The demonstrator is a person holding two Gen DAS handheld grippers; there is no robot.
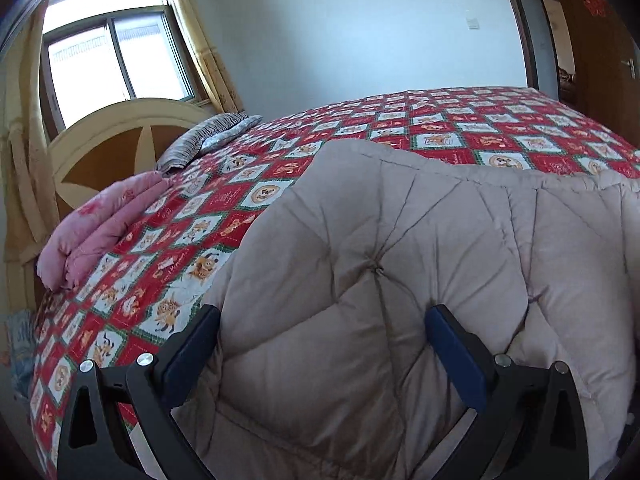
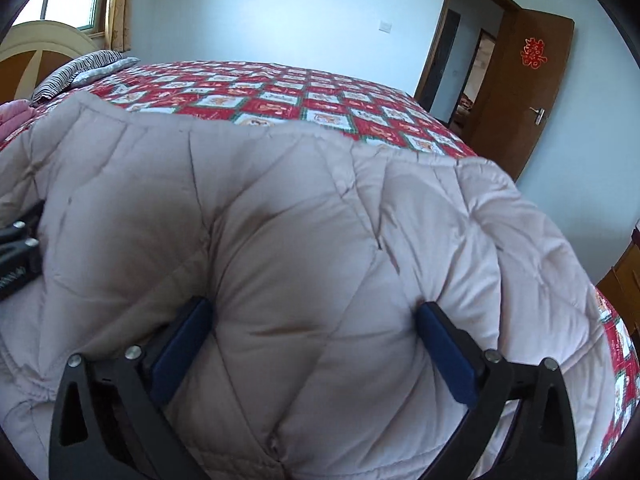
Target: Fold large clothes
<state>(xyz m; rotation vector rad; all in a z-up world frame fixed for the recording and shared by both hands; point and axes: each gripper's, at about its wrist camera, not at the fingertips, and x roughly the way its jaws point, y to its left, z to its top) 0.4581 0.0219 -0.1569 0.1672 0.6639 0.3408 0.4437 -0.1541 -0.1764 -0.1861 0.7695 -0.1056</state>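
A large beige quilted padded garment (image 1: 400, 260) lies bunched on the bed with the red patterned cover (image 1: 248, 184). It fills the lower part of both views, and it shows in the right wrist view (image 2: 280, 220) too. My left gripper (image 1: 322, 320) is wide open, its blue-padded fingers pressed into the fabric on either side of a thick puff. My right gripper (image 2: 316, 316) is wide open in the same way, with a bulge of the garment between its fingers. The left gripper's body (image 2: 18, 248) shows at the left edge of the right wrist view.
A folded pink quilt (image 1: 96, 228) and a striped pillow (image 1: 204, 140) lie near the headboard (image 1: 108, 144) below a window (image 1: 116, 64). A brown door (image 2: 516, 84) stands open at the far right, past the bed cover (image 2: 320, 96).
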